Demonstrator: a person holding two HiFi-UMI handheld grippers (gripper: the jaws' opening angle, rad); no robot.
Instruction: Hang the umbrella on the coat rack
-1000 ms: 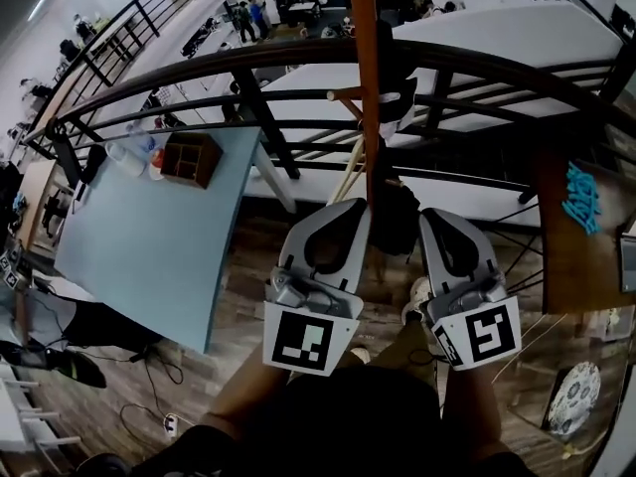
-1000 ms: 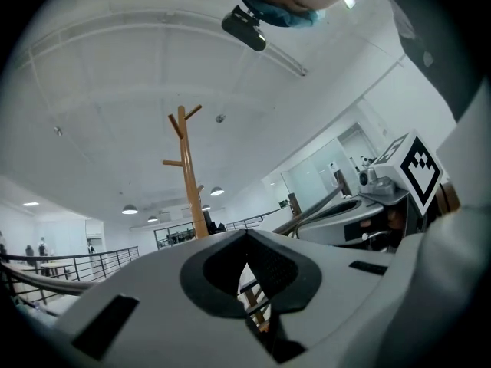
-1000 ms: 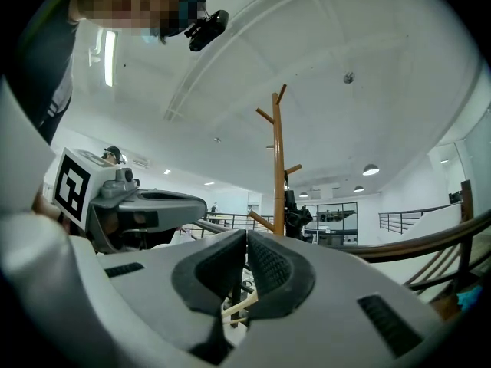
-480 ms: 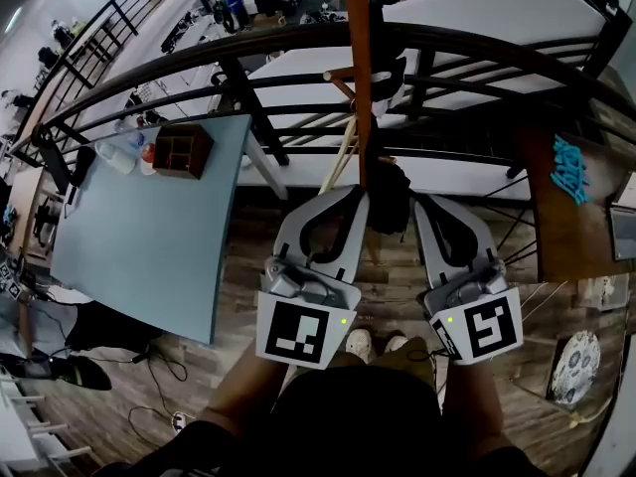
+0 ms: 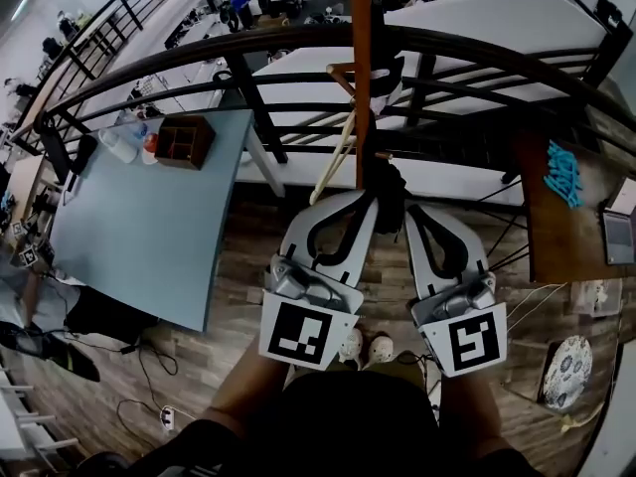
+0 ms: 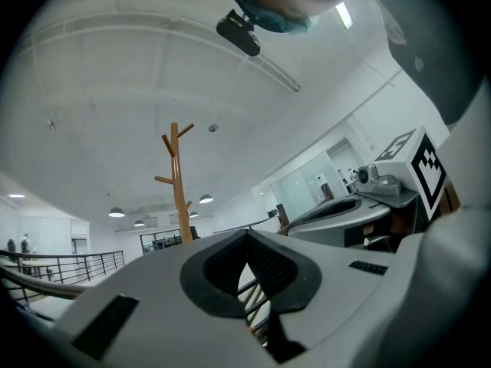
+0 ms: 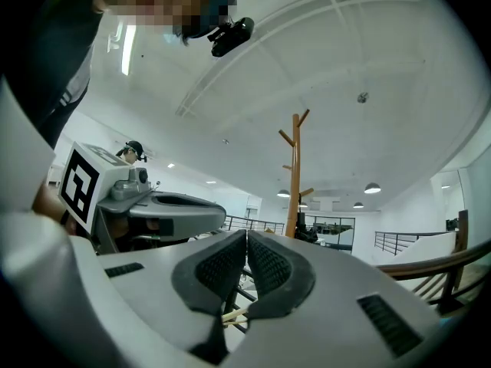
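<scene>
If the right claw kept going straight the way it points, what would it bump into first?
Probably the black railing. In its own view the coat rack stands slightly right of that line, so it likely slips past, though depth is hard to judge.

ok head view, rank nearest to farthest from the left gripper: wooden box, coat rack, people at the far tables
1. coat rack: right at the tips of the left gripper
2. wooden box: left, on the blue table
3. people: far off, top left

Large open-plan office or lab, seen from an upper gallery. A black railing [image 5: 298,53] overlooks people [image 5: 238,3] on the floor below. Round ceiling lamps [image 7: 372,188], glass-walled rooms [image 6: 307,190], a pale blue table [image 5: 149,237] and a wooden coat rack [image 7: 295,175].
</scene>
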